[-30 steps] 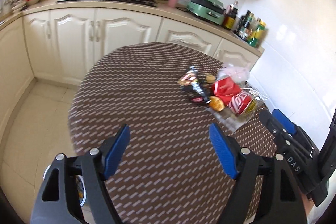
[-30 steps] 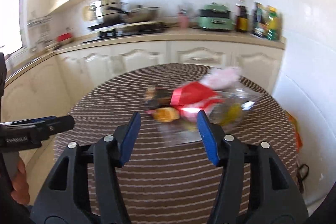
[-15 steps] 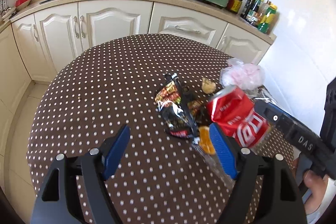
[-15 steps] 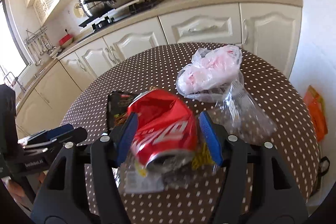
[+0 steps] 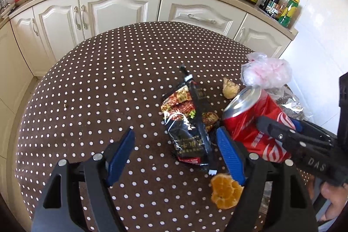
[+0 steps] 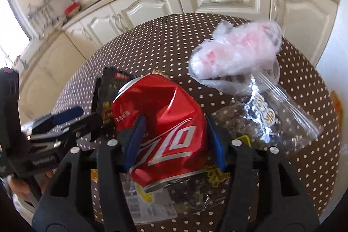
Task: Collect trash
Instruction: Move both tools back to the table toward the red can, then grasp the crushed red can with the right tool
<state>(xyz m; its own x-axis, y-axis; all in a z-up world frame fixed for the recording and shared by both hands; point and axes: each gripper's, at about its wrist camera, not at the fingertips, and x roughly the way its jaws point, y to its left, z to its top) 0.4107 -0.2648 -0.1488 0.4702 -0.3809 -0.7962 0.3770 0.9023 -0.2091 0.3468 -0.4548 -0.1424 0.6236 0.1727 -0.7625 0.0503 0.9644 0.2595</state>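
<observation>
**Kid:** Brown cloth with white dots covers the round table (image 5: pixel 91 84). Cream cupboards (image 5: pixel 115 12) stand behind it.

**Friend:** What trash is on it?

**Kid:** A dented red can (image 6: pixel 161 129) lies on its side. A black snack wrapper (image 5: pixel 189 123) lies just beside it. An orange peel (image 5: pixel 225 190) sits near the table's front edge. A crumpled pink and white plastic bag (image 6: pixel 237 53) is behind the can. A clear wrapper (image 6: pixel 271 116) lies beside the can too.

**Friend:** What about the tongs?

**Kid:** The right gripper (image 6: pixel 174 140) has its blue pads on both sides of the can. Its jaws have just been closing and now they press on it. The can lies on a flat clear packet.

**Friend:** And the other one?

**Kid:** The left gripper (image 5: pixel 174 153) is wide open above the table. Its jaws have just been closing a little. The low end of the black wrapper lies between them, but they do not touch it. The peel is just by its right pad.
</observation>
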